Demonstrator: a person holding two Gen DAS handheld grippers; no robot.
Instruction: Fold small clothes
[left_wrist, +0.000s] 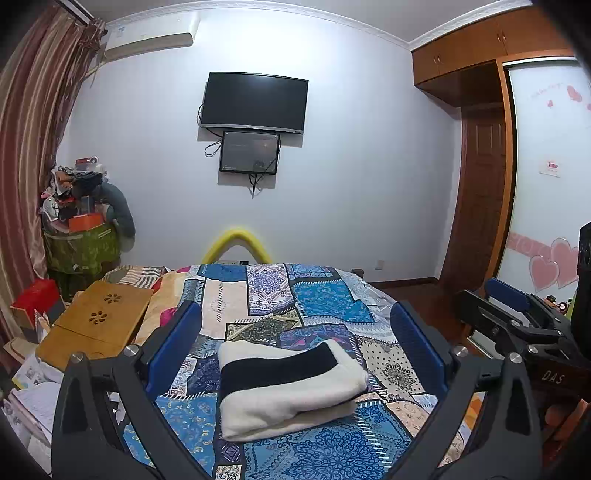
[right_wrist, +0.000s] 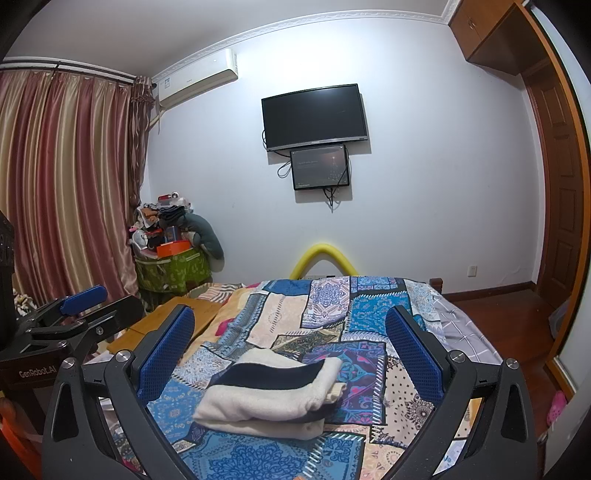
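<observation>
Covering nearly the whole lower half of both views, the bed (left_wrist: 325, 302) with its patchwork quilt (right_wrist: 332, 314) carries the one task item: a folded cream garment with a black band (left_wrist: 291, 387), lying flat near the quilt's close end. It sits straight ahead of both tools and below them, framed between each pair of blue pads, with its long axis running left to right across their line of sight. In the right wrist view the stacked, open edges of the bundle face the right side, so by my reading the right tool (right_wrist: 290, 350) has the easier reach to those layers, while the left tool (left_wrist: 295, 347) faces the smoother rounded side. Both tools stand spread wide, jaws well apart, gripping nothing and touching neither cloth nor quilt. The fold looks finished or nearly so; a further half-fold would need a descent first.
</observation>
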